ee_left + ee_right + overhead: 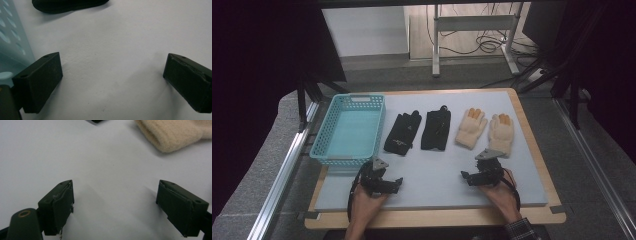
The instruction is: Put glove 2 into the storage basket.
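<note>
Along the table's near edge we have bare mat around both grippers — left gripper, right gripper. Both gape wide, empty; the black gloves and cream gloves lie beyond them, apart.

Two hand-held black tongs, left tongs and right tongs, each a blocky dark body with a grey three-cornered plate on top. Black cable looping from the rear of each along the wrist. Seen close in the left gripper view: two thick rectangular black jaws, matte, each with small round screw holes in the upper face. In the right gripper view: the same dark blocks, pad edges scuffed and flecked pale on one side, a brass-ringed hole in a rounded black part beside that jaw. Checked dark sleeve cuff behind the right tongs.
</note>
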### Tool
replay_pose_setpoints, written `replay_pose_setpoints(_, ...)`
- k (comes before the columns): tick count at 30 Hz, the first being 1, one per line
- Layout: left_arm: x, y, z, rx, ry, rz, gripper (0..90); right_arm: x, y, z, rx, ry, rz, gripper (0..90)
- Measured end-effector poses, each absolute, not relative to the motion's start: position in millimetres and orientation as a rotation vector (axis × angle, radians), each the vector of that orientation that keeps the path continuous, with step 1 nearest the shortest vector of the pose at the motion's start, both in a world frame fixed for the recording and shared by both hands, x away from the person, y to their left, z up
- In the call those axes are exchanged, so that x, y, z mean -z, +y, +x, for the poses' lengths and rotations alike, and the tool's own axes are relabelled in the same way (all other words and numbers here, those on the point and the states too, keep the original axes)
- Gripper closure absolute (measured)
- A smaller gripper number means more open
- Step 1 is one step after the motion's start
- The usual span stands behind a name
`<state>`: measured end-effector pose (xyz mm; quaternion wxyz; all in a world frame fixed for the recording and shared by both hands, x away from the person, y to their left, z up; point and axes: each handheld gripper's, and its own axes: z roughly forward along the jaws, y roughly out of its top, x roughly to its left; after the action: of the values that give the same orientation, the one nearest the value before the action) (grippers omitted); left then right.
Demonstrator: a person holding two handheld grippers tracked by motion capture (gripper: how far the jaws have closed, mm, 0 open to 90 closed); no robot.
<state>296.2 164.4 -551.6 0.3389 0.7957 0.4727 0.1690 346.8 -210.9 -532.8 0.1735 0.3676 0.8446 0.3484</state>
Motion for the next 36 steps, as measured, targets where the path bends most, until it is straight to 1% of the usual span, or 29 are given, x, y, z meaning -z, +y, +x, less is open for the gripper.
replay_pose_setpoints(5,552,164,296,-0.44,1.231,2.072,2.5,529,-211,351,-0.995,2.396,1.051,17.4)
replay_pose_setpoints(14,552,165,296,-0.439,1.232,2.072,2.5,518,-207,363,-1.032,2.405,1.083,17.7)
replay_pose_setpoints(20,552,165,296,-0.439,1.232,2.073,2.5,511,-197,375,-1.033,2.408,1.049,17.9)
replay_pose_setpoints(26,551,165,296,-0.439,1.229,2.078,2.5,506,-184,392,-1.031,2.416,1.019,23.0)
replay_pose_setpoints(28,551,165,296,-0.439,1.229,2.078,2.5,502,-180,399,-1.041,2.416,1.011,25.8)
replay_pose_setpoints(29,551,165,296,-0.439,1.23,2.078,2.5,498,-175,408,-1.049,2.413,1.003,28.7)
replay_pose_setpoints(31,551,165,296,-0.438,1.229,2.078,2.5,497,-173,411,-1.053,2.41,1.001,29.8)
replay_pose_setpoints(35,551,165,296,-0.438,1.229,2.077,2.5,490,-160,428,-1.046,2.41,0.984,37.4)
replay_pose_setpoints(36,551,165,296,-0.438,1.229,2.078,2.5,488,-155,437,-1.046,2.407,0.979,41.0)
